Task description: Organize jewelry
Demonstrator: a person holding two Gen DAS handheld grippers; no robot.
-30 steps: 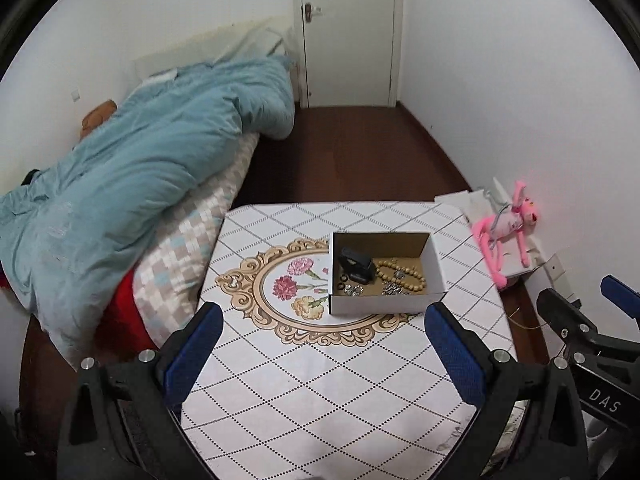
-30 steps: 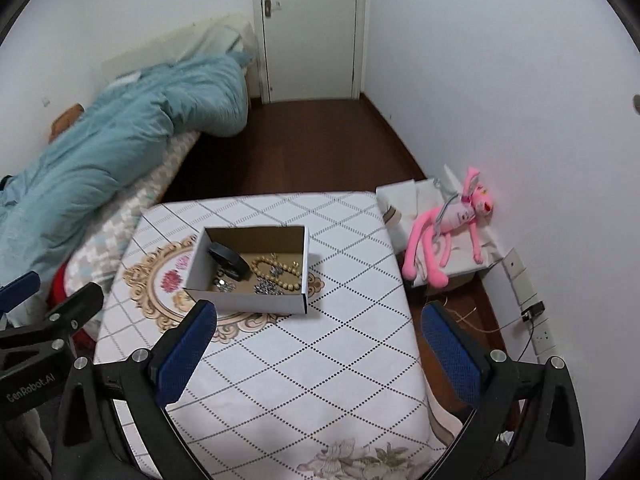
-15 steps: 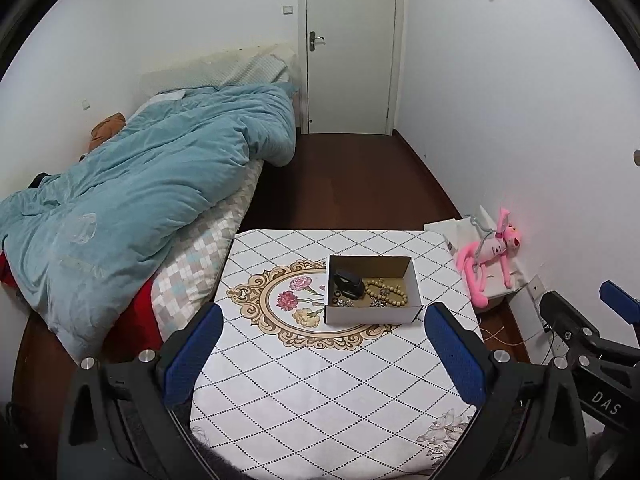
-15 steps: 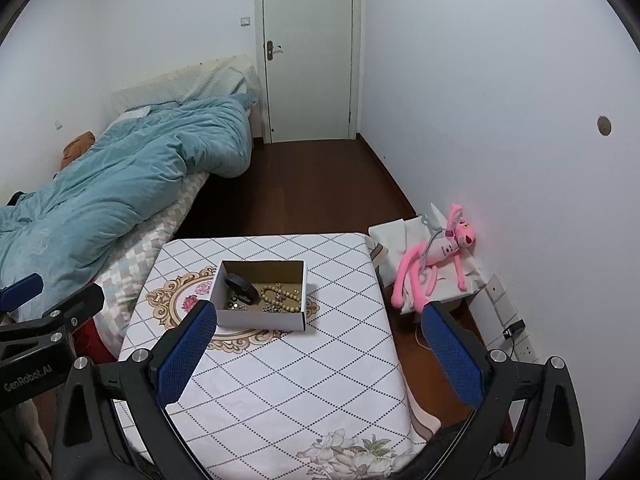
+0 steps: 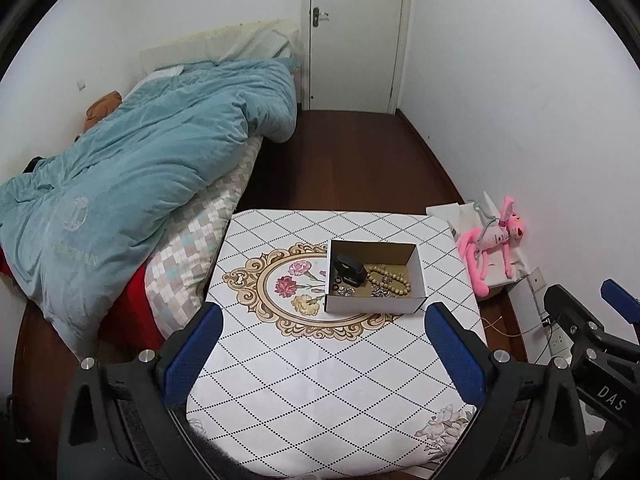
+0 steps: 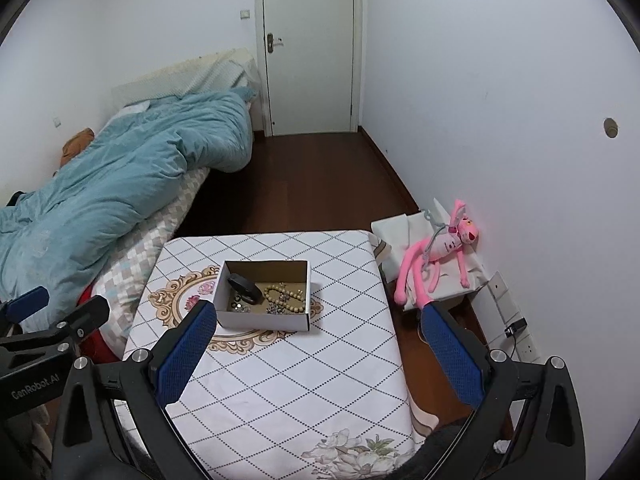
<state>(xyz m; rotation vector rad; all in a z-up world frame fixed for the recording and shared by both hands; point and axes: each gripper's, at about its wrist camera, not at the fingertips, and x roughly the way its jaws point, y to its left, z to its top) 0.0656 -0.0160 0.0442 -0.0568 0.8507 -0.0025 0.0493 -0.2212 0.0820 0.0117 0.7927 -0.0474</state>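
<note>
A small open cardboard box (image 5: 374, 304) stands on the table (image 5: 320, 380) with a white diamond-pattern cloth. It holds a black bracelet (image 5: 350, 270), a beige bead string (image 5: 390, 276) and several small silver pieces (image 5: 346, 290). The box also shows in the right wrist view (image 6: 262, 318). My left gripper (image 5: 322, 322) is open and empty, held high and well back from the box. My right gripper (image 6: 316, 320) is open and empty, also high above the table's near part.
A bed with a teal duvet (image 5: 132, 176) lies left of the table. A pink plush toy (image 6: 440, 252) lies on a white box by the right wall. Dark wood floor (image 5: 352, 160) runs to a closed white door (image 5: 356, 36). Wall sockets (image 6: 516, 328) sit low at right.
Both grippers have risen and pulled back from the table, so the box looks smaller and more of the room shows. Both stay open and empty.
</note>
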